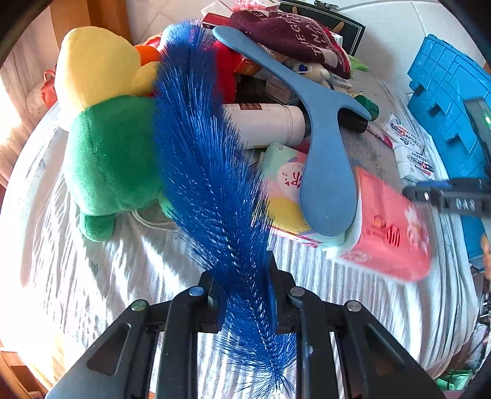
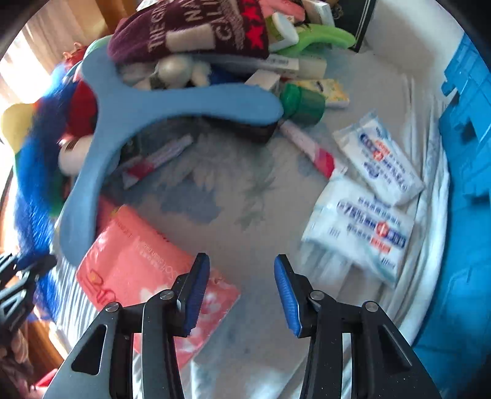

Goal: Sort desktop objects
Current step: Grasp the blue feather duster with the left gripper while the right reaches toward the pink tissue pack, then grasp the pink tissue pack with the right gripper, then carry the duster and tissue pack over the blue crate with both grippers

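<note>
My left gripper (image 1: pixel 242 294) is shut on a blue bristly brush (image 1: pixel 202 159) that runs up and away from the jaws over the pile. It shows at the left of the right wrist view (image 2: pixel 33 172) too. My right gripper (image 2: pixel 242 288) is open and empty, above the cloth, with its left finger over a pink tissue pack (image 2: pixel 138 270). That pink pack (image 1: pixel 389 233) also shows in the left wrist view, with the right gripper's tip (image 1: pixel 445 196) beside it. A light blue three-armed boomerang (image 2: pixel 147 110) rests on the pile and the pink pack.
A blue crate (image 2: pixel 460 184) stands at the right. Two white wipe packs (image 2: pixel 368 208) lie near it. A green and yellow plush toy (image 1: pixel 107 129), a white bottle (image 1: pixel 264 122), a maroon knit hat (image 2: pixel 190 27) and small boxes are heaped at the back.
</note>
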Tool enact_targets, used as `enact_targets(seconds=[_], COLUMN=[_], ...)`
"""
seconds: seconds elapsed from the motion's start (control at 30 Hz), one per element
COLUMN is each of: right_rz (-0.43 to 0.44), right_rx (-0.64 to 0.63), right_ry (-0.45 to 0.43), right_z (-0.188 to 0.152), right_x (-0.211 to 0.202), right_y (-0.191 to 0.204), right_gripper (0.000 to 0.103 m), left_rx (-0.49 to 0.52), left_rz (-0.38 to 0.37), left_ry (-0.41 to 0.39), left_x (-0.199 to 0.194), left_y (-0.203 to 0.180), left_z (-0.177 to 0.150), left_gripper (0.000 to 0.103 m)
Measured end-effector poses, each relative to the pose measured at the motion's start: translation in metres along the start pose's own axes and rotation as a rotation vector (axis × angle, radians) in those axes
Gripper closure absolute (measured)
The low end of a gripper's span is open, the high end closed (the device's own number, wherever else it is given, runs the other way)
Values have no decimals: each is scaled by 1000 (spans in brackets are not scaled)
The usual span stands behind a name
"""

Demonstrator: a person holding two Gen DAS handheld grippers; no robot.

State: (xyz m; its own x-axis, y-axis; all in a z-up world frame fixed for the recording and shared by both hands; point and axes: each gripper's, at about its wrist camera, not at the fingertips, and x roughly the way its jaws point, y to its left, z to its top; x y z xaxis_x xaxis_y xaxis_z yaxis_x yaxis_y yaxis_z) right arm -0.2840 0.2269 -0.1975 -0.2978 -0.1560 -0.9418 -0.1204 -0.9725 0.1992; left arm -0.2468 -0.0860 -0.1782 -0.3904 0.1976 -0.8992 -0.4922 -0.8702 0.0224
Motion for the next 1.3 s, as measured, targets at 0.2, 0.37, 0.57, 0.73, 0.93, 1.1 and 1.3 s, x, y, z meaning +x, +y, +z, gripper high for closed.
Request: enact_targets(seconds=[0.2, 0.37, 0.57, 0.73, 0.93, 1.1, 1.3], right_rz=[17, 50, -4, 66, -73, -70, -70], right_rx=[-52, -116, -166, -129, -167, -121, -78], right_ry=[-15, -85, -7, -8, 4, -10, -258], right_z=[-53, -58, -54, -49, -55, -59, -42], right_x=[-23, -50, 3, 6, 11, 8, -86], right_y=[21, 58, 108, 112, 130, 126, 113], right_gripper=[18, 3, 0, 17, 0, 16, 16], left_rx=[10, 28, 62, 75, 82, 100, 145], left_rz=[7, 18, 34, 36, 22, -7, -33], left_ry=[-10, -34, -108, -151, -138, -134, -255], left_x=[-4, -15, -46, -66, -61, -62, -98], left_y=[-7, -10, -9, -3, 2, 4, -2], left_z=[-8, -15, -15, -9, -7, -12, 3], left_gripper=[83, 83, 83, 83, 83, 86, 89])
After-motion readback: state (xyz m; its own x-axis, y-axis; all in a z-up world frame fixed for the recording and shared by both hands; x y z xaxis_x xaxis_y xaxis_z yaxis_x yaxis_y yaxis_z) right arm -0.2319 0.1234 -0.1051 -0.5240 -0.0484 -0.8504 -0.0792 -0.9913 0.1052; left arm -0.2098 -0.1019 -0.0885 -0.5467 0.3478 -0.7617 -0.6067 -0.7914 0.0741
